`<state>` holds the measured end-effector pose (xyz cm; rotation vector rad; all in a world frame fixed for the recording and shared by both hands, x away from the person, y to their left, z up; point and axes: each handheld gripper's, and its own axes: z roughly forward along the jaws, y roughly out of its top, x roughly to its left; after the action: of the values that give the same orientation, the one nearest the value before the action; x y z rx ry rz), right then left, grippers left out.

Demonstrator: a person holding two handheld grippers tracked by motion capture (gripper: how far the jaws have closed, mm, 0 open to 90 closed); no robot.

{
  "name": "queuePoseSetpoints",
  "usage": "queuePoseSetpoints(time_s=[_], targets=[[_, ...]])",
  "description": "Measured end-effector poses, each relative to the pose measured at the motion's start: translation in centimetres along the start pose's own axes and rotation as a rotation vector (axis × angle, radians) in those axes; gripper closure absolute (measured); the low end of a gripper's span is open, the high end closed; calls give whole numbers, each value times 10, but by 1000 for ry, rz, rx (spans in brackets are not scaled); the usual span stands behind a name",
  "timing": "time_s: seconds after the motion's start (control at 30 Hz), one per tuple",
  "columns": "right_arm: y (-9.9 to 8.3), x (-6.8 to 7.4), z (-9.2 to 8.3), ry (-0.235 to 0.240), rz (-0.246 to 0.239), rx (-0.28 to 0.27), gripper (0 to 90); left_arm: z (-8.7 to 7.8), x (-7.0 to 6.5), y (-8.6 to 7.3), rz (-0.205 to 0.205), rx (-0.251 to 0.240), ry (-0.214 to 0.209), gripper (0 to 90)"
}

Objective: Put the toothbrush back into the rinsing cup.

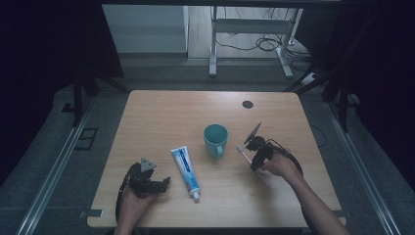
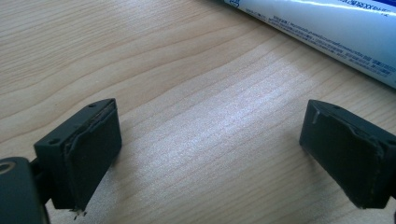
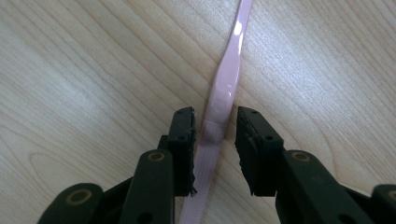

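— Right tongs point(image 3: 215, 135) first: we see their two black jaws straddling the pink toothbrush point(image 3: 223, 95), one on each side of the handle. A thin gap shows between each pad and the handle, so we don't call it a pinch; the jaws are narrowly spread.

— Agreed. And the toothbrush lies flat on the wooden surface point(image 3: 84, 79), its handle running from between those jaws and away ahead of them.

— In the high view we find the right tongs point(image 1: 250, 149) low over the toothbrush point(image 1: 242, 148), whose pale end pokes out just beside them, on the side toward the teal mug point(image 1: 216, 139).

— What about the left tongs point(image 2: 210, 149)?

— Spread wide, with bare wood between the jaws. Nothing sits in their grasp.

— We see the toothpaste tube point(image 2: 327, 32) lying ahead of them, off to one side, apart from both pads.

— From above, the left tongs point(image 1: 159, 183) rest near that tube point(image 1: 186, 169), which lies flat between the two pairs of tongs. The mug stands upright beyond the tube, nearer the right tongs.
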<state>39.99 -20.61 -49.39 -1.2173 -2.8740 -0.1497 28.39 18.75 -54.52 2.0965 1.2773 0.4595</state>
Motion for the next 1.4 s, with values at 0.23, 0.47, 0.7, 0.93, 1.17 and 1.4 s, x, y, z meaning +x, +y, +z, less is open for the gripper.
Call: queuePoseSetpoints(time_s=[0.23, 0.47, 0.7, 0.93, 1.17, 1.4], targets=[[9, 3, 5, -6, -1, 37, 706, 0, 0, 0, 0, 0, -1, 55], [13, 1, 7, -11, 6, 54, 762, 0, 0, 0, 0, 0, -1, 55], [11, -2, 7, 4, 25, 44, 783, 0, 0, 0, 0, 0, -1, 55], [3, -5, 0, 23, 22, 1, 783, 0, 0, 0, 0, 0, 0, 55], [-5, -6, -12, 40, 23, -48, 784, 0, 0, 0, 0, 0, 0, 55], [-15, -8, -23, 38, 11, -110, 783, 0, 0, 0, 0, 0, 0, 55]])
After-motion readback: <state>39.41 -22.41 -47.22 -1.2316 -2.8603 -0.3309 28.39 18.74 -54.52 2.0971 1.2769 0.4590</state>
